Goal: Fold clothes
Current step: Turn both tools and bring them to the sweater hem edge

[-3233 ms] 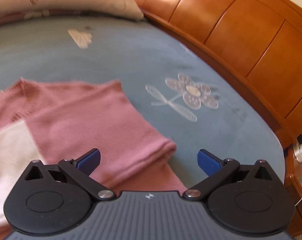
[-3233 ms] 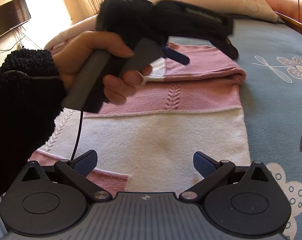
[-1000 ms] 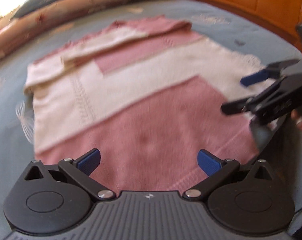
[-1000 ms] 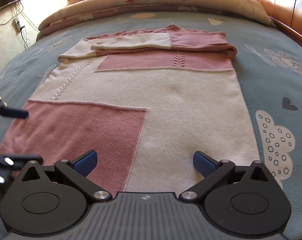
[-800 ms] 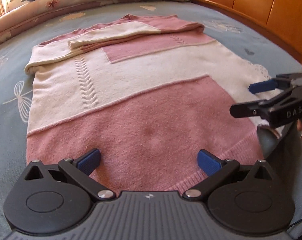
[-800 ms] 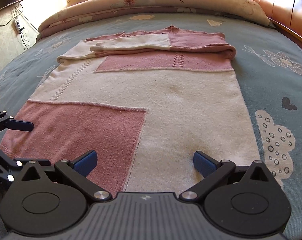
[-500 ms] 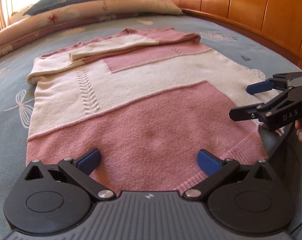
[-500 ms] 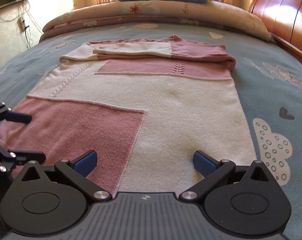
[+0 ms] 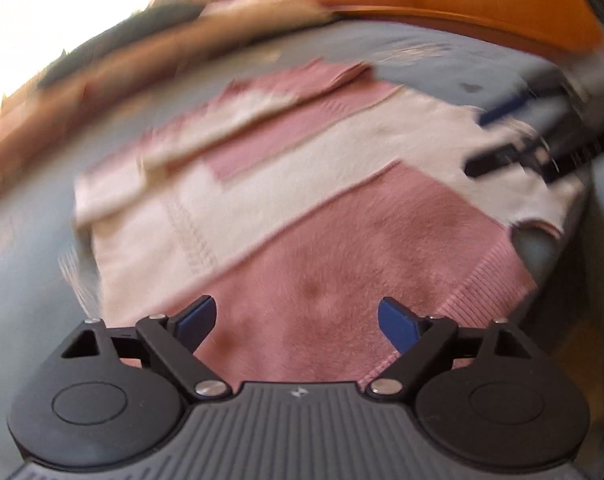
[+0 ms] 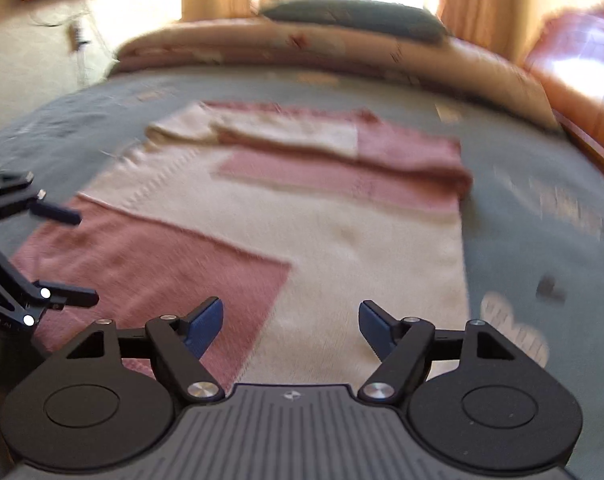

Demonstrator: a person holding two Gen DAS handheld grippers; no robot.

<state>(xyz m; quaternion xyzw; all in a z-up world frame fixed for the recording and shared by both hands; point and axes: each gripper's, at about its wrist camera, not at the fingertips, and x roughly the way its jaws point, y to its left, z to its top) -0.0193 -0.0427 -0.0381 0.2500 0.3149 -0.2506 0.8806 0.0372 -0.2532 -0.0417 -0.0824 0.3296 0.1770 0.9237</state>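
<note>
The sweater lies flat on the bed, right in front of both grippers. Its folded sleeves lie across its far end. Behind it sit the pillows. The headboard is off to the right. The left gripper is left of the right gripper.

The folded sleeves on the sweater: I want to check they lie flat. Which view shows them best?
The right wrist view: the folded sleeves lie stacked across the sweater's far end, seen square-on though blurred. The left wrist view shows them slanted and more smeared.
</note>
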